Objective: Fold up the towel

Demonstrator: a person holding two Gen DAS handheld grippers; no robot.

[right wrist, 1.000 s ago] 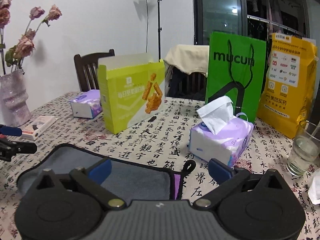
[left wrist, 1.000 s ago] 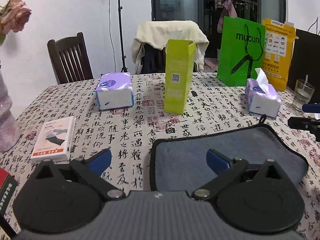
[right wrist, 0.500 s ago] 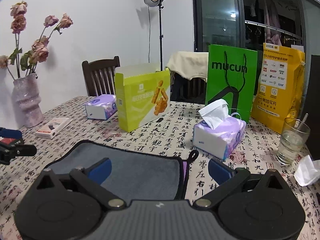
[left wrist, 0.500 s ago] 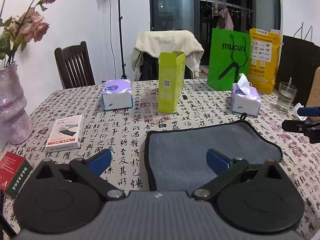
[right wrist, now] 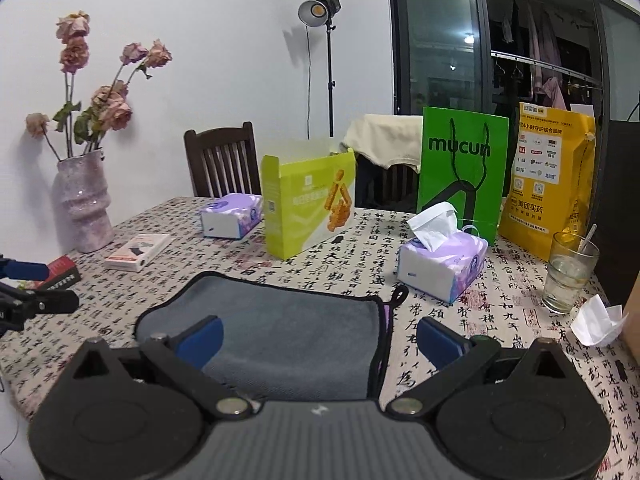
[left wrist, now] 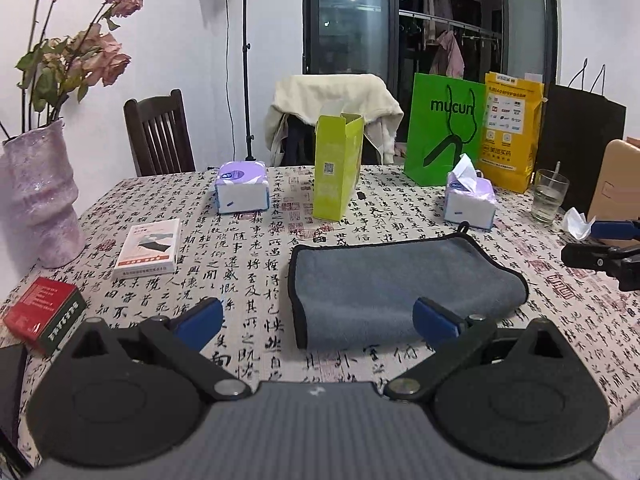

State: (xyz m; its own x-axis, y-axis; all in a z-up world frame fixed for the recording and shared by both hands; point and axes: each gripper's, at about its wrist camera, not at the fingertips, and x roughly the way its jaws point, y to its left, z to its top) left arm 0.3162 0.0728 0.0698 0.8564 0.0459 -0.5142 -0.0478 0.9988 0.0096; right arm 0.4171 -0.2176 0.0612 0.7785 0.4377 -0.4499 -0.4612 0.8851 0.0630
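A grey towel (left wrist: 384, 280) with black trim lies folded flat on the calligraphy-print tablecloth; it also shows in the right wrist view (right wrist: 288, 332). My left gripper (left wrist: 318, 318) is open and empty, held above and in front of the towel's near left edge. My right gripper (right wrist: 318, 338) is open and empty, above the towel's near right part. The right gripper's fingertips (left wrist: 612, 228) show at the right edge of the left wrist view, and the left gripper's fingertips (right wrist: 24, 270) show at the left edge of the right wrist view.
Behind the towel stand a lime box (left wrist: 336, 168), two tissue packs (left wrist: 240, 188) (left wrist: 468, 200), a green bag (left wrist: 440, 128), a yellow bag (left wrist: 508, 132) and a glass (left wrist: 548, 196). A vase (left wrist: 40, 200), a white box (left wrist: 146, 248) and a red box (left wrist: 44, 314) are at left.
Both grippers have pulled back and risen away from the towel, so more of the table shows. The towel lies still and stays folded. Both stay open.
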